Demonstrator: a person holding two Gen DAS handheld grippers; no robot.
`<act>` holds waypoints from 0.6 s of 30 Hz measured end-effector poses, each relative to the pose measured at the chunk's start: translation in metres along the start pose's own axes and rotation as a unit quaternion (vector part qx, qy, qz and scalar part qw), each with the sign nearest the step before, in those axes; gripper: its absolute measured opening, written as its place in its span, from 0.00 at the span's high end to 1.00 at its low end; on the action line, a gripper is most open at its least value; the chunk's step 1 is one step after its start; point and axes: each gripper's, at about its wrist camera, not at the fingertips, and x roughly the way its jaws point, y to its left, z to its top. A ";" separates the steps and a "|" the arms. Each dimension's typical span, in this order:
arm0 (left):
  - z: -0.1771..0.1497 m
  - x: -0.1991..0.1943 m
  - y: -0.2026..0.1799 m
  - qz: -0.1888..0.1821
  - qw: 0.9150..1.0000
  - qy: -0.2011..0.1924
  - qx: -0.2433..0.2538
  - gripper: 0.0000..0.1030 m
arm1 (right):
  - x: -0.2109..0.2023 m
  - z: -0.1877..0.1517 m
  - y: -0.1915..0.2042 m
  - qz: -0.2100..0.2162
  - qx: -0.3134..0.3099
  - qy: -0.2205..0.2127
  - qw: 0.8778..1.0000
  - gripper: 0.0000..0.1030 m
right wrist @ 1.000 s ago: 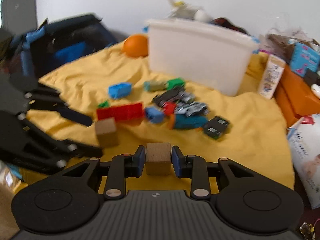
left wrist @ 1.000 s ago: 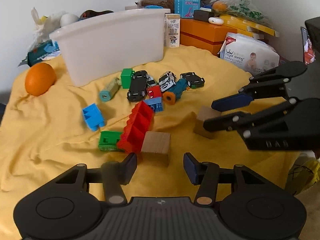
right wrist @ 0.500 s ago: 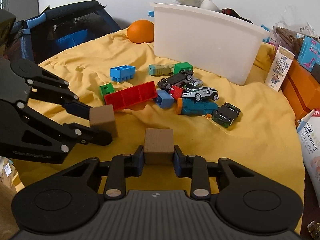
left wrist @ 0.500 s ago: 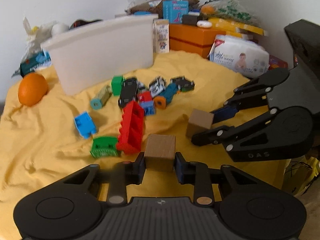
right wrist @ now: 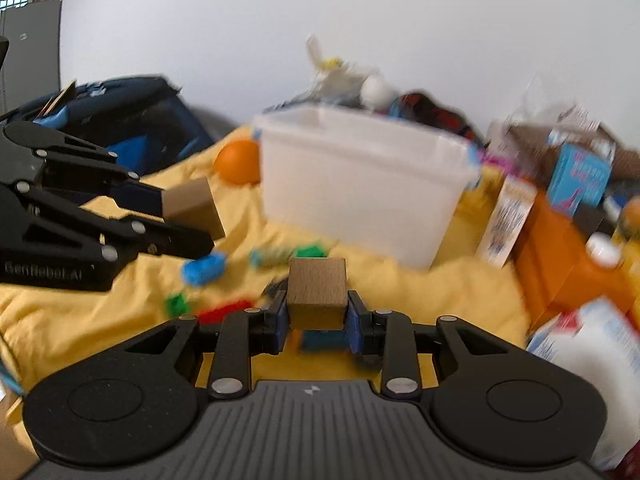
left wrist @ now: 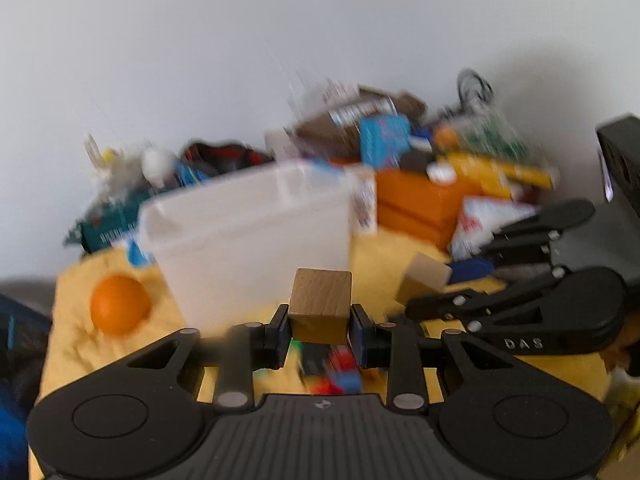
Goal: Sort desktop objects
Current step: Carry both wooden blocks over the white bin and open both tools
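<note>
Left wrist view — both hand-held grippers [left wrist: 320, 330] now lifted, each clamping a wooden cube [left wrist: 320, 305].

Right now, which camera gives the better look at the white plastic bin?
The right wrist view: the white bin shows its rim, front wall and a side wall there, though blurred. In the left wrist view the bin is more smeared, and the wooden cube in the left gripper hides its lower right part.
</note>
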 end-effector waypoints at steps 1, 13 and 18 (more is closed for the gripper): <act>0.008 0.002 0.004 0.005 1.000 -0.008 -0.001 0.67 | 0.000 0.007 -0.004 -0.003 0.003 -0.007 1.000 0.69; 0.102 0.040 0.050 0.057 0.994 -0.090 -0.003 0.67 | 0.033 0.095 -0.043 -0.076 -0.030 -0.098 0.992 0.68; 0.115 0.082 0.061 0.075 0.994 -0.072 0.026 0.67 | 0.062 0.128 -0.056 -0.082 -0.037 -0.097 0.991 0.68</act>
